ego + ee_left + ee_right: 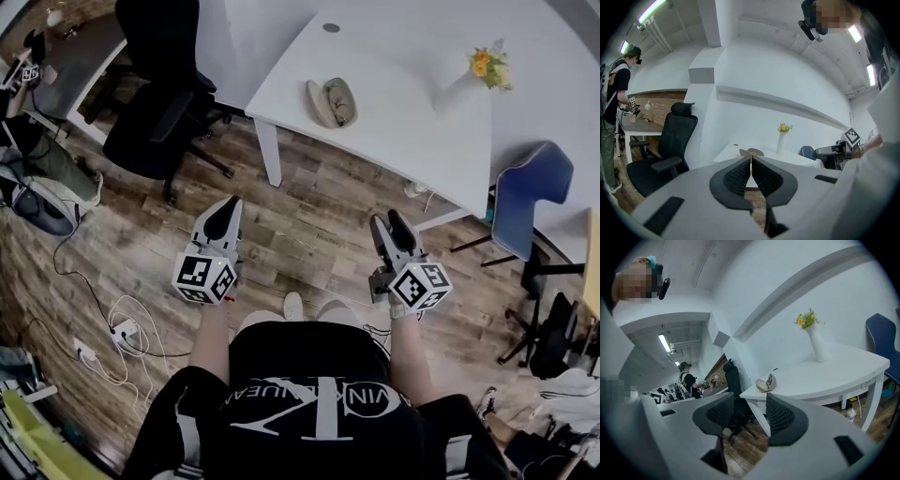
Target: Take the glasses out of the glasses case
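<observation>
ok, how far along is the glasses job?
Done: the glasses case already lies open on the white table. In hand: nothing. The left tongs are shut and the right tongs open and empty, both over the floor, short of the table. Left: reach in and lift out the glasses, apparently still inside.

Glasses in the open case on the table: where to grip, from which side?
Likely the bridge, from above: the glasses case lies open, its halves spread, glasses exposed in the darker half. The open right gripper suits; finer detail is too small to tell.
</observation>
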Demonstrator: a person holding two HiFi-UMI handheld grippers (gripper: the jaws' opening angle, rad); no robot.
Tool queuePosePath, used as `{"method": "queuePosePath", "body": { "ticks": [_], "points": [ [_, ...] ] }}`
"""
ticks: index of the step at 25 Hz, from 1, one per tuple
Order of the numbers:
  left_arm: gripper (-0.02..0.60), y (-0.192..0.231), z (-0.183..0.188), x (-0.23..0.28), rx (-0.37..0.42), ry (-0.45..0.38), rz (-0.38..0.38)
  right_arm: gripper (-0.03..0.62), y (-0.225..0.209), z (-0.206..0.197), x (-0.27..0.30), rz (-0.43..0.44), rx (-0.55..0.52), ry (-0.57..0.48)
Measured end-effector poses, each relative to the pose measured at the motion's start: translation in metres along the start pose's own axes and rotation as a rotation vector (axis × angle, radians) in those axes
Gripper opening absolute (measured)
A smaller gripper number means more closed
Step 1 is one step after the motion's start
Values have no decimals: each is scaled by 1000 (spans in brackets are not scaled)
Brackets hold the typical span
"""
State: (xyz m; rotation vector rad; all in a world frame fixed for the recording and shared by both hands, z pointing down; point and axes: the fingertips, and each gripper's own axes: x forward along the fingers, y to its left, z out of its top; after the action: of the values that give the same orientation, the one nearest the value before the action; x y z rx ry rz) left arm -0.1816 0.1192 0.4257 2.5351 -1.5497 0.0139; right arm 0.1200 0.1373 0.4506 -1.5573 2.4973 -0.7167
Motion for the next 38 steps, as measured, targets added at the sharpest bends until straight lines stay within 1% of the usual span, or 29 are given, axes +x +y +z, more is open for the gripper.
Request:
{"method": "queuePosePath", "body": {
  "ticks": [3, 8, 11, 13, 17, 21, 25, 30, 38],
  "points": [
    [26, 5, -5, 0, -14, 5, 6, 210, -2, 1, 5, -4, 1, 9],
    [26, 14, -20, 11, -36, 28, 17, 212, -13, -2, 22, -2, 41, 11],
    [26, 22, -18, 22, -31, 23, 32, 213, -20, -6, 40, 13, 49, 33],
    [25, 31, -11, 33, -26, 12, 49, 215, -24, 0, 58, 31, 49, 36],
    [26, 47, 3, 63, -16, -3, 71, 218, -30, 25, 98, 72, 16, 27],
    [26, 49, 9, 101, -11, -5, 67, 218, -43, 40, 129, 99, -8, 37],
    [26, 47, 11, 139, -10, 3, 52, 218, -65, 46, 153, 107, -4, 58],
    [26, 48, 13, 175, -11, 16, 55, 218, -85, 53, 182, 125, 6, 82],
    [25, 53, 19, 214, -1, 40, 68, 218, -96, 58, 221, 167, 22, 130]
  ]
}}
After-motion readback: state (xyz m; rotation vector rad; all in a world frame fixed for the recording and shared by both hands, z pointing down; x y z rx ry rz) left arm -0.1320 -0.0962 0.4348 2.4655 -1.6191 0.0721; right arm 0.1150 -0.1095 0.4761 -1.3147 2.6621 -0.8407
